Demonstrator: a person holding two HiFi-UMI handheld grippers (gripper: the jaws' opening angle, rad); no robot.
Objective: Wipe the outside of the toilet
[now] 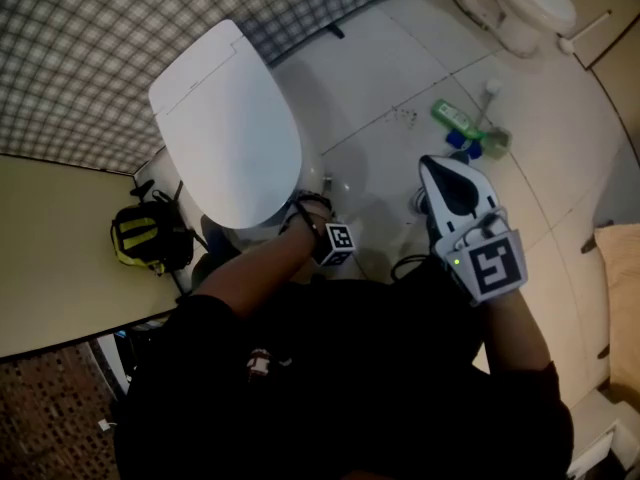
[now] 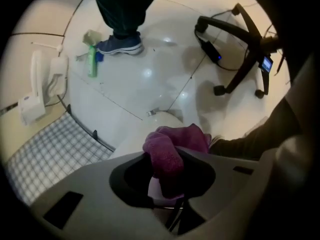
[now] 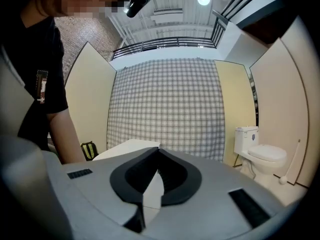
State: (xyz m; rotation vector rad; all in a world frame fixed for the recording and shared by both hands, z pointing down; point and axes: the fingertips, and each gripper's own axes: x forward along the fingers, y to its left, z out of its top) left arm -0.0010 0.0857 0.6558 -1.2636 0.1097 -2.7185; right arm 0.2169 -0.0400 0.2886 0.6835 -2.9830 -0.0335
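Note:
The white toilet (image 1: 230, 128) stands with its lid down against the checked wall. My left gripper (image 2: 167, 156) is shut on a purple cloth (image 2: 175, 144), which rests against the curved white outside of the bowl (image 2: 145, 129). In the head view only that gripper's marker cube (image 1: 337, 243) shows, low by the bowl's front right side; its jaws are hidden. My right gripper (image 1: 432, 168) hangs in the air to the right of the toilet, away from it. Its jaws (image 3: 156, 151) are shut with nothing between them, facing the lid (image 3: 127, 146).
A second toilet (image 1: 520, 3) stands at the far right, with a green bottle (image 1: 455, 118) on the tiled floor near it. A yellow and black bag (image 1: 145, 236) lies left of the toilet. A black stand (image 2: 240, 49) and a person's shoe (image 2: 120, 44) are on the floor.

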